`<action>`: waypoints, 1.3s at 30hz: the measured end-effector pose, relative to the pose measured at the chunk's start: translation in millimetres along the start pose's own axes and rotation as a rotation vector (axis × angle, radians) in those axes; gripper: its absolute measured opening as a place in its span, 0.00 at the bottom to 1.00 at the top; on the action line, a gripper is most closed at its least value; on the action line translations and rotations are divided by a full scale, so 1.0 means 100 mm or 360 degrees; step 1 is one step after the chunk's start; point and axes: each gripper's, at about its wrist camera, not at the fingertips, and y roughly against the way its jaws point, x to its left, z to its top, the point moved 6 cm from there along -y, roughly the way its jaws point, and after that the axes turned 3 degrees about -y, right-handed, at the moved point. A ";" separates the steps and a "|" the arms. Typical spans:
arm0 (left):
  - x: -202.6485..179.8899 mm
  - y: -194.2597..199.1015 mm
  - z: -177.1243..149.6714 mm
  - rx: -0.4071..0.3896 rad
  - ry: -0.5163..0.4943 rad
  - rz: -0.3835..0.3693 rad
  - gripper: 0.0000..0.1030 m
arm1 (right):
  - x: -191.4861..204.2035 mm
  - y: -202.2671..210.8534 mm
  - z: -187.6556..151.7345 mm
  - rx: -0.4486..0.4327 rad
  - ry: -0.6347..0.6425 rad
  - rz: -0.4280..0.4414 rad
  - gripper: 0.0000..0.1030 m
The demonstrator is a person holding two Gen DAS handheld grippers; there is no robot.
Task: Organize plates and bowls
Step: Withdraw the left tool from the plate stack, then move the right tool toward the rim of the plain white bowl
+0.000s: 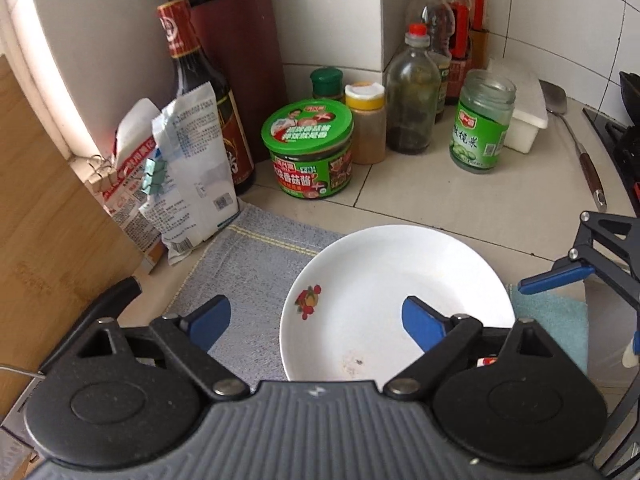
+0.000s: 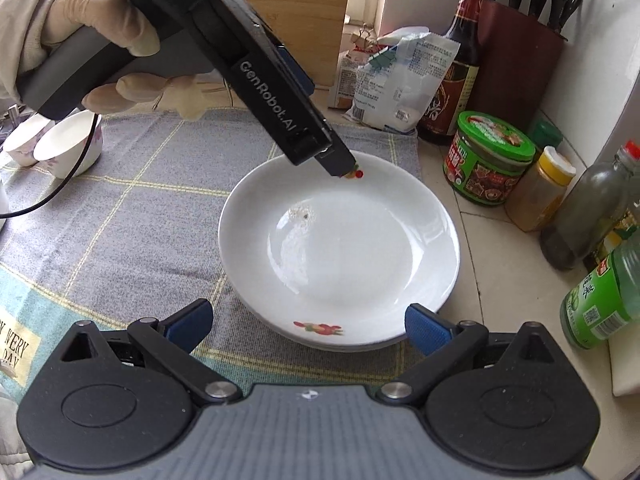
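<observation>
Plates (image 2: 340,256) sit stacked on the right edge of a grey checked cloth (image 2: 132,200), just ahead of both tongs. The top plate is white with a small red flower print on its rim, and specks mark its centre.

Left tongs (image 1: 316,324) hover over the near left rim of the stack with the blue fingers (image 1: 210,322) spread wide; nothing is between them and they touch nothing. Right tongs (image 2: 308,326) hang at the opposite rim with the fingers likewise apart and empty. A gloved hand (image 2: 80,36) grips the left tool's handle.

Two white bowls (image 2: 60,146) rest on the far left part of the cloth, well apart from the plates.

A green-lidded jar (image 1: 308,148) stands nearest beyond the stack, a yellow-capped spice jar (image 1: 365,122) and a clear bottle (image 1: 412,96) beside it. A dark sauce bottle (image 1: 200,92), clipped paper bags (image 1: 188,176) and a knife block (image 1: 236,60) line the wall. A wooden board (image 1: 44,216) leans at the left. A spatula (image 1: 576,136) lies on the counter at the right.

Pale tiles cover the counter (image 1: 480,196) and the wall behind it.
</observation>
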 end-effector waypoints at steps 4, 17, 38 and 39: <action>0.02 0.39 -0.03 -0.0128 0.0031 0.0109 0.98 | 0.02 0.10 0.10 -0.0083 -0.0015 -0.0075 1.00; -0.17 1.47 -0.63 -0.0233 0.0470 0.0500 0.98 | 0.34 0.12 0.34 -0.0267 0.0038 0.0110 1.00; -0.23 2.15 -2.81 -0.0039 0.1191 0.0978 0.98 | 1.60 -0.14 0.21 -0.0169 0.0255 0.0510 1.00; -0.21 2.18 -2.91 -0.0028 0.1185 0.0977 0.98 | 1.69 -0.16 0.22 -0.0157 0.0254 0.0501 1.00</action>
